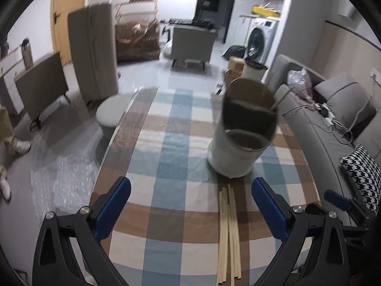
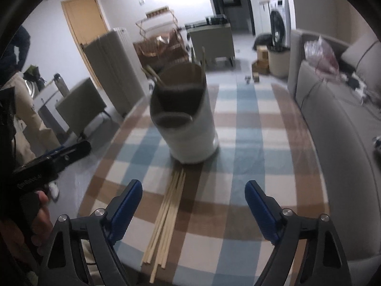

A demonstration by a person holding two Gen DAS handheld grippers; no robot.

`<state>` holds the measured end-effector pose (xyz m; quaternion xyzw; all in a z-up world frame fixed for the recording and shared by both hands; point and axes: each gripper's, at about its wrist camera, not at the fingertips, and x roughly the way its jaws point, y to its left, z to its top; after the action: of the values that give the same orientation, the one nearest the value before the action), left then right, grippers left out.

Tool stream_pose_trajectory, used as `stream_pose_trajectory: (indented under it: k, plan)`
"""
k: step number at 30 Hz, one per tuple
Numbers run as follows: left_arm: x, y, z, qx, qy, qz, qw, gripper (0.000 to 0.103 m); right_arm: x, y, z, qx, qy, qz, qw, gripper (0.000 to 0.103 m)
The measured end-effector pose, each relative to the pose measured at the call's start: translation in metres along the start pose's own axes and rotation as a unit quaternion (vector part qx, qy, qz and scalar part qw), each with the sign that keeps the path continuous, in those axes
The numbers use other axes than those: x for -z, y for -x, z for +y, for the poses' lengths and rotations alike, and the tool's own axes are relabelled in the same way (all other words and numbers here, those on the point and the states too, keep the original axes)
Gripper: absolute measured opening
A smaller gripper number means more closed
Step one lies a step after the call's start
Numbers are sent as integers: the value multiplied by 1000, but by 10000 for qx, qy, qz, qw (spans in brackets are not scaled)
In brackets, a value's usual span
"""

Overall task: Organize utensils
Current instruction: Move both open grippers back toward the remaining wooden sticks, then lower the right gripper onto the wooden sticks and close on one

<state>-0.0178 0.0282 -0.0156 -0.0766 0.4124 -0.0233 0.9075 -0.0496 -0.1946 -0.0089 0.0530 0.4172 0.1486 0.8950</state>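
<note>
While pale wooden chopsticks [image 1: 228, 233] lay bundled on the checked-cloth bench [image 1: 166, 157], both grippers hung empty.
The left hand-held gripper [image 1: 190, 205] and right hand-held gripper [image 2: 193, 205] gaped wide before the white cylindrical divided holder [image 1: 240, 140].

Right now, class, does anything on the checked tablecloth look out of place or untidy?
Yes. A bundle of chopsticks lies loose on the tablecloth in front of the white utensil holder, while a few sticks already stand inside it. Both grippers, left and right, are open and empty.
</note>
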Motion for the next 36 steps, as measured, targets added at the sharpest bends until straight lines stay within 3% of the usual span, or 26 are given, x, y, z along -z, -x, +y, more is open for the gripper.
stream_pose_trajectory:
  k: [8,14,19,22,25,36]
  plan:
    - [-2,-17,29,-140,566,447,9973,99,1,-47,1,17,-61,681,9977,86]
    - [-6,-27,47,-195,940,788,9923,99,1,-94,9,73,8,1254,9921,72]
    - [-8,-28,54,-146,1053,928,9900,99,2,-129,14,205,103,1621,9865,51]
    - [-8,-28,57,-122,1072,973,9894,99,2,-142,16,263,120,1748,9842,39]
    - [-8,-28,57,-95,1063,985,9894,99,4,-152,20,410,269,1852,9815,34]
    - [-11,-32,63,-64,1125,1036,9882,99,5,-155,30,611,557,1905,9782,26]
